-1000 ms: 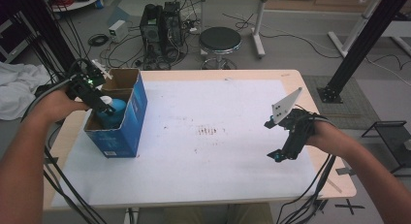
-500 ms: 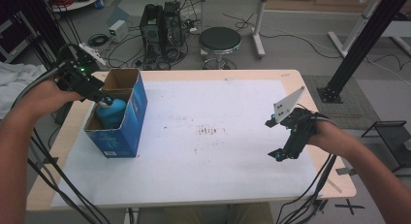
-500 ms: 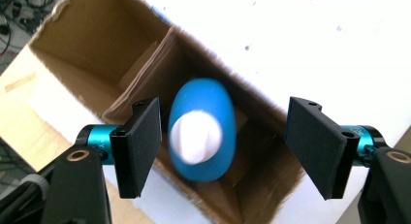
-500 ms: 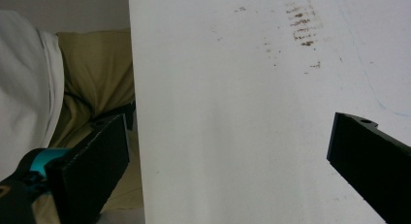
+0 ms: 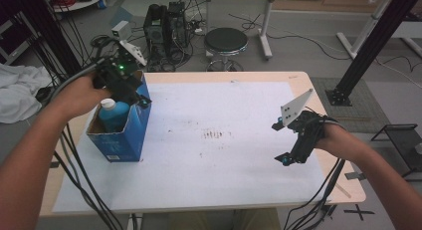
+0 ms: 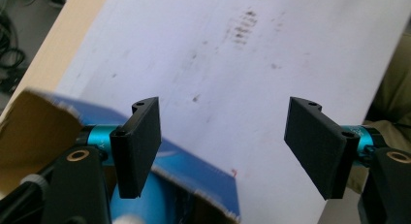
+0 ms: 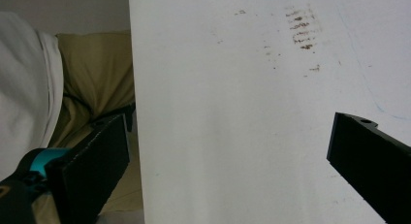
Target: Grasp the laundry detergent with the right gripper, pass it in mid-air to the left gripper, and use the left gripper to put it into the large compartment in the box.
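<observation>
The left gripper (image 5: 130,93) hangs above the far rim of the blue cardboard box (image 5: 122,140) at the left end of the worktop (image 5: 259,85), its fingers (image 6: 140,146) partly parted with nothing between them — the gap frames bare white paper. The blue bottle with the white cap (image 5: 113,113) stands upright inside the box, just below and to the near side of that gripper, untouched. The right gripper (image 5: 288,140) sits near the right edge of the worktop, fingers (image 7: 92,166) wide apart and empty, over the white sheet (image 5: 224,170).

The step in hand looks like clearing the box after the bottle is set in. To do it well, lift straight up past the torn cardboard flap before swinging across — a sideways drag could catch the rim and tip the box.
</observation>
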{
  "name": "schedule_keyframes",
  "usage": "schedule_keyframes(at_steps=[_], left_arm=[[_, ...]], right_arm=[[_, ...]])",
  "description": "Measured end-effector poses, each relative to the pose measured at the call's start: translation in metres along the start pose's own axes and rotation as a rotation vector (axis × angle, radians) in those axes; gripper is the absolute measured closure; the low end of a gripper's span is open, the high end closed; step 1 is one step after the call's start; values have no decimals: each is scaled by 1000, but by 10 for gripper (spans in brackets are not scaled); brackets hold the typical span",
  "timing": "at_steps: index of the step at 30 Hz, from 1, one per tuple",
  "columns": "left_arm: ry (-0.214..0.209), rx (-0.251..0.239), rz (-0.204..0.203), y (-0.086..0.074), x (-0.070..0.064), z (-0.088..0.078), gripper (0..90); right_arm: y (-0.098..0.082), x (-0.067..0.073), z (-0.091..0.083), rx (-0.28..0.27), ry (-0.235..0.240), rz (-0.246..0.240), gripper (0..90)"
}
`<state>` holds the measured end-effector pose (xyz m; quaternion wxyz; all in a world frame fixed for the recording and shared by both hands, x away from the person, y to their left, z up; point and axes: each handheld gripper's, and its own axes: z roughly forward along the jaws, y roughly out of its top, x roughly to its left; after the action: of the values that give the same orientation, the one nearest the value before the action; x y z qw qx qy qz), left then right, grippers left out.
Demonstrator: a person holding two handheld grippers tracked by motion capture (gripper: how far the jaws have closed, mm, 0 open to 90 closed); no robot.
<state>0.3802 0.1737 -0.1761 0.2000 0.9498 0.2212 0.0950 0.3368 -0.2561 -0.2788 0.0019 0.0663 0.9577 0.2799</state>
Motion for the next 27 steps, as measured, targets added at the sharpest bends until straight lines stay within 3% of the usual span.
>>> schedule_keyframes(at_steps=[4, 5, 8, 9, 12, 14, 20, 27], left_arm=[[-34, 2, 58, 21, -11, 10, 294], [-41, 17, 90, 26, -12, 11, 295], [-58, 12, 102, 40, -20, 21, 294], [-62, 29, 128, 45, -21, 23, 294], [-74, 27, 132, 56, -27, 33, 294], [-81, 50, 147, 62, -28, 40, 133], [-84, 63, 181, 74, -32, 56, 131], [-56, 104, 230, 81, -32, 67, 131]], right_arm=[[-1, 0, -1, -6, 0, 0, 8], [-1, 1, -1, -4, 4, 3, 8], [-1, 1, -1, 2, 5, 5, 8], [-1, 1, -1, 4, 7, 8, 8], [-1, 1, -2, 0, 7, 5, 8], [-1, 1, -2, 1, 4, 10, 8], [-2, 1, -3, -8, -5, 6, 8], [-2, 0, -3, -6, -6, 8, 8]])
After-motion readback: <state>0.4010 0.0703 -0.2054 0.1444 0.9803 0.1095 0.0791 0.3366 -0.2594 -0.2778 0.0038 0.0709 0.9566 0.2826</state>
